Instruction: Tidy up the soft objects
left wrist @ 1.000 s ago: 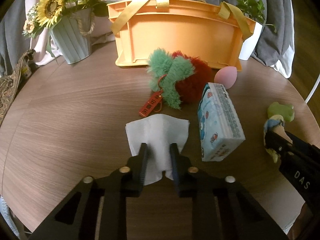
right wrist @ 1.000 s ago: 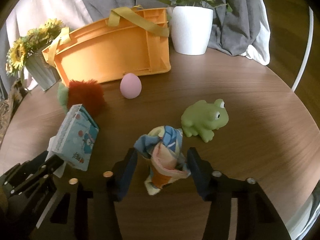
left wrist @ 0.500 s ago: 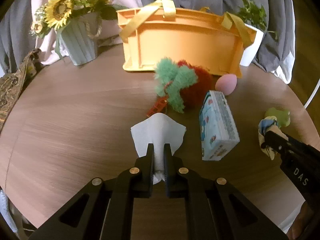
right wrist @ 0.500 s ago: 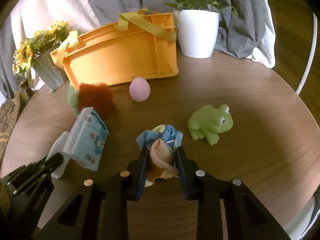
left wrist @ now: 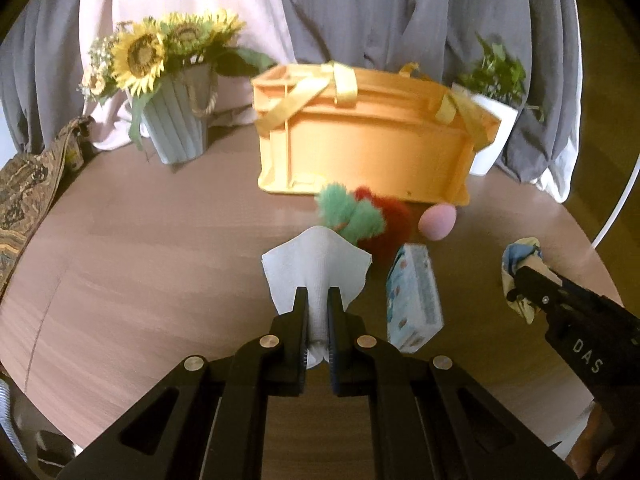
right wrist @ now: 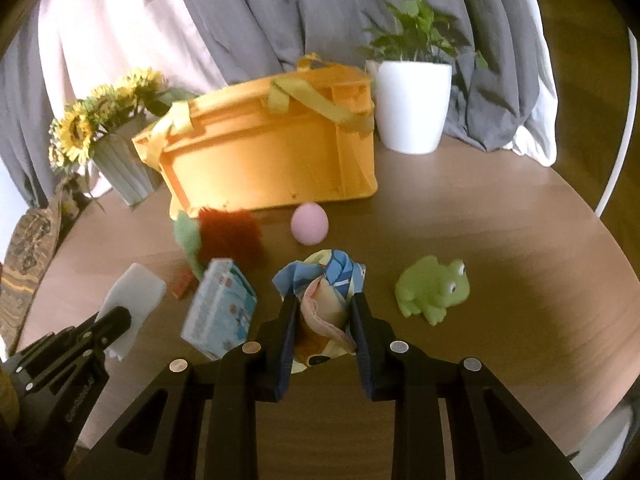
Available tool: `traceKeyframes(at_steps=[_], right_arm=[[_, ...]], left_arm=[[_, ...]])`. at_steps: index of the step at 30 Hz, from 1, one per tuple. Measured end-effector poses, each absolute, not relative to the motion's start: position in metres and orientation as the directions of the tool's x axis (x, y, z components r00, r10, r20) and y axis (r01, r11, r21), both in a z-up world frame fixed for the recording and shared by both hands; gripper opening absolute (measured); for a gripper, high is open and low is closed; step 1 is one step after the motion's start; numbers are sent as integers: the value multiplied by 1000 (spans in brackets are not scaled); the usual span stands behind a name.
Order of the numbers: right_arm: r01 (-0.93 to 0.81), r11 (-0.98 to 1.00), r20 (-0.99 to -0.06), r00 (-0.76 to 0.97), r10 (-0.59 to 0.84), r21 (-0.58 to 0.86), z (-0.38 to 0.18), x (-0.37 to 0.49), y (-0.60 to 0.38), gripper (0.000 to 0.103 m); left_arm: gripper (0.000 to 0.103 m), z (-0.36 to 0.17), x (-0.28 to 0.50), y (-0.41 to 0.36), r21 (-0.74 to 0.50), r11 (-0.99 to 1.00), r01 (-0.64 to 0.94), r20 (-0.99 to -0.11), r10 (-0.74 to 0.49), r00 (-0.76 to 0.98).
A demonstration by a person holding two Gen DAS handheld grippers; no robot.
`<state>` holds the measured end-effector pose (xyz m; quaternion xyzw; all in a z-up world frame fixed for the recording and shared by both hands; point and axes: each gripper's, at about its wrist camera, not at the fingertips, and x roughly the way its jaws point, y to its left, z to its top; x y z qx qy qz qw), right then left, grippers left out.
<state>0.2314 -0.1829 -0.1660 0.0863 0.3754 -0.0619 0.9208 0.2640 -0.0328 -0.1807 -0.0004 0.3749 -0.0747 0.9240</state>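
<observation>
My left gripper is shut on a white tissue, which hangs lifted off the round wooden table. My right gripper is shut on a crumpled multicoloured cloth, also raised above the table. An orange basket with yellow handles stands at the back. In front of it lie a red and green plush toy, a pink sponge egg and a blue tissue pack. A green rubber frog sits to the right of the held cloth.
A grey pot of sunflowers stands back left and a white potted plant back right. Grey and white fabric hangs behind the table. A patterned cloth lies off the left edge. A white rail curves at the right.
Both grippers closed, the left on the tissue and the right on the cloth. Both then rose, lifting tissue and cloth off the table.
</observation>
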Motion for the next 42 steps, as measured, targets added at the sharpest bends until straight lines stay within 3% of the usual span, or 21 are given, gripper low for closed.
traceKeyframes(at_steps=[25, 42], right_arm=[[117, 986, -499, 865, -43, 117, -70, 239, -165, 28], [149, 981, -373, 923, -93, 122, -28, 253, -162, 28]], left_arm=[[10, -77, 271, -21, -62, 980, 191, -486, -197, 851], [10, -38, 293, -26, -55, 967, 250, -376, -252, 892]])
